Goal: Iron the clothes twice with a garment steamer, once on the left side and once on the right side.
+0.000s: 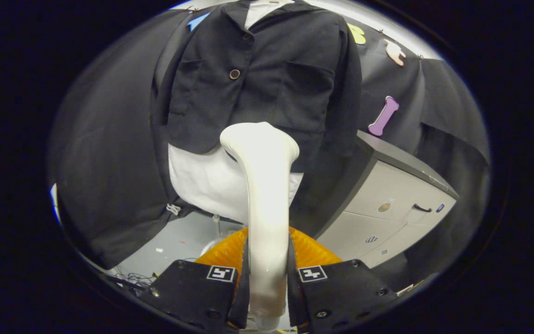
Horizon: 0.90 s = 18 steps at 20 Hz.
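Note:
A dark jacket point(267, 79) with buttons and chest pockets hangs on a white dress form point(197, 178) straight ahead. My gripper point(267, 273) is shut on the white handle of the garment steamer point(264, 185), both fingers pressing its sides. The steamer rises upright between the fingers, and its wide head point(260, 139) sits at the jacket's lower hem, near the middle and slightly right of the button line. Whether the head touches the cloth cannot be told. An orange ribbed hose point(308, 253) shows behind the fingers.
A white cabinet point(401, 204) with a dark top, drawers and a handle stands to the right of the dress form. The booth's black cloth hangs behind and to both sides. Grey floor point(174, 241) with thin cables lies below left.

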### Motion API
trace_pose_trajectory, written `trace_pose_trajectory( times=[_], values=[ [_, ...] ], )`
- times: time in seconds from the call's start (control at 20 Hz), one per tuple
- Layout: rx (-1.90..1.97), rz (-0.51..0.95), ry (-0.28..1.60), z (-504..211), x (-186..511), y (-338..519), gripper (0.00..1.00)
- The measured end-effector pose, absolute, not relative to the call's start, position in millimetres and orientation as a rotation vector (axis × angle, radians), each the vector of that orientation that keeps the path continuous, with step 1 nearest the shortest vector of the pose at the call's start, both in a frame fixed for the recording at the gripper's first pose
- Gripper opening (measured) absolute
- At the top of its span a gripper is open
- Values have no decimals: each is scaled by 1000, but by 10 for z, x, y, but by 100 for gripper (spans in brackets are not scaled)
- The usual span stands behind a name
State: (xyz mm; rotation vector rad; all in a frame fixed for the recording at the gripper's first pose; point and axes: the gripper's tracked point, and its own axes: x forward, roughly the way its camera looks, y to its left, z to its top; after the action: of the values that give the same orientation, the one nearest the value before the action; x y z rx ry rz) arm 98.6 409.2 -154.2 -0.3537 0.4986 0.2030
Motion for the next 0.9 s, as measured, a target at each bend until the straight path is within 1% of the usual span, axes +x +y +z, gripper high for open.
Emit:
trace_pose_trajectory(
  times=[0.1, 0.25, 0.7, 0.9],
  values=[
    [-345, 220, 459, -1346, 933, 4170, 36],
    [-321, 257, 355, -828, 876, 4424, 36],
    [-193, 373, -141, 1319, 986, 5501, 36],
    [-139, 392, -271, 1883, 1083, 5816, 36]
  ],
)
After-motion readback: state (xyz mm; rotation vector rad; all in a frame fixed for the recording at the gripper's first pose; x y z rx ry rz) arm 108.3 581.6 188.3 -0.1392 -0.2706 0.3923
